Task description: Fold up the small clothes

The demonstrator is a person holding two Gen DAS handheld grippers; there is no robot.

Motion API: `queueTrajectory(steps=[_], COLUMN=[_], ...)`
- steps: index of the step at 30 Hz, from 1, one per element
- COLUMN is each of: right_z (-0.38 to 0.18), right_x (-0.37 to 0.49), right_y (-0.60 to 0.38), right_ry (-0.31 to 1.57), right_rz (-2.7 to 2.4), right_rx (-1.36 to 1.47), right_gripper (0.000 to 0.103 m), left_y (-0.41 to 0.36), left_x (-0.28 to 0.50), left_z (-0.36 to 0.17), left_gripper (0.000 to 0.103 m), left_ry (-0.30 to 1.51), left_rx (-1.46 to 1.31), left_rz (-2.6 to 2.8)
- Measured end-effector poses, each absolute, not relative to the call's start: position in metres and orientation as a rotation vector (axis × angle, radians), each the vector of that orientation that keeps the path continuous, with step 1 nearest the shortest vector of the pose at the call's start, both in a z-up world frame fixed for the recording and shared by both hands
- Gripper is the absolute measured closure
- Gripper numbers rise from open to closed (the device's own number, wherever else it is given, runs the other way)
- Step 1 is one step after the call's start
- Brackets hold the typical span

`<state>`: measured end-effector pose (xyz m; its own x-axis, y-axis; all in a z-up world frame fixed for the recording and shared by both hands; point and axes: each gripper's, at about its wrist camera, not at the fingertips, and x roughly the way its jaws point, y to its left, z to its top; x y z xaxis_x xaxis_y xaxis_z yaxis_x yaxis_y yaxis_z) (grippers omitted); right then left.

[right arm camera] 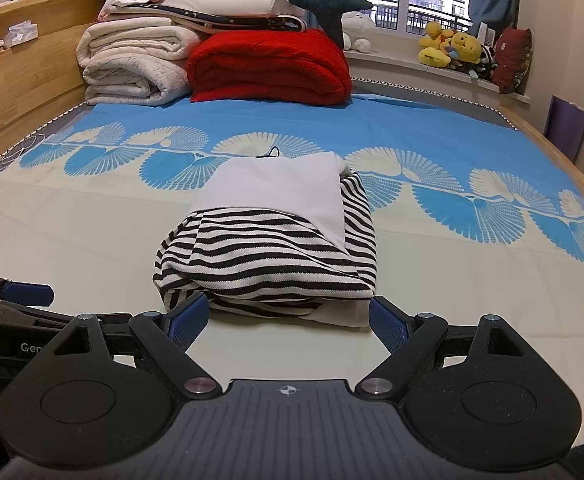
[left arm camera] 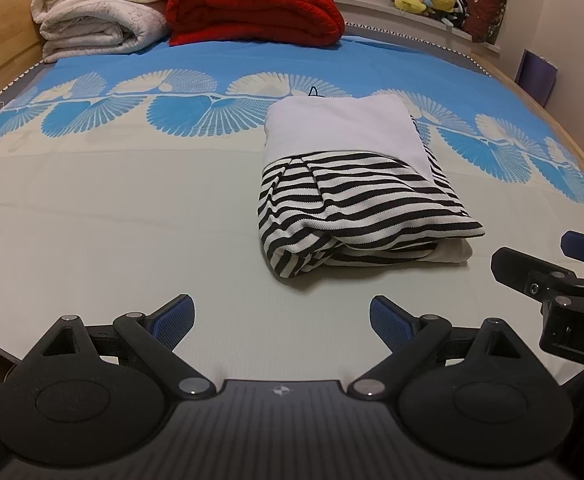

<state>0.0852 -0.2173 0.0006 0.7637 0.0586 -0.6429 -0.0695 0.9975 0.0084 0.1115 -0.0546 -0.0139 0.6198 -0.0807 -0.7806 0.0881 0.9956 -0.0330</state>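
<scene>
A small black-and-white striped garment with a white panel (left arm camera: 355, 184) lies folded in a compact bundle on the bed; it also shows in the right wrist view (right arm camera: 276, 248). My left gripper (left arm camera: 282, 320) is open and empty, a little short of the bundle and to its left. My right gripper (right arm camera: 288, 322) is open and empty, its blue fingertips (right arm camera: 188, 318) just short of the bundle's near edge, one on each side. The right gripper shows at the right edge of the left wrist view (left arm camera: 555, 276).
The bed sheet (left arm camera: 112, 216) is pale with a blue fan-pattern band. A folded white blanket (left arm camera: 100, 12) and a red blanket (left arm camera: 252, 8) are stacked at the headboard end. Plush toys (right arm camera: 451, 48) sit on the window sill. A wooden bed frame (right arm camera: 20, 92) runs along the left.
</scene>
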Motion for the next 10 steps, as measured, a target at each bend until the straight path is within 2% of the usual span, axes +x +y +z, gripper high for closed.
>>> queueTrajectory(steps=[10], right_z=[-0.0002], right_x=[0.0829], right_y=[-0.2192], right_ry=[0.700], right_rz=[0.082], right_rx=[-0.027], right_gripper=[0.015], left_y=[-0.0569], left_x=[0.1123], left_z=[-0.0130], left_gripper=[0.006], left_ry=[0.896], left_rx=[0.001], left_rz=[-0.097])
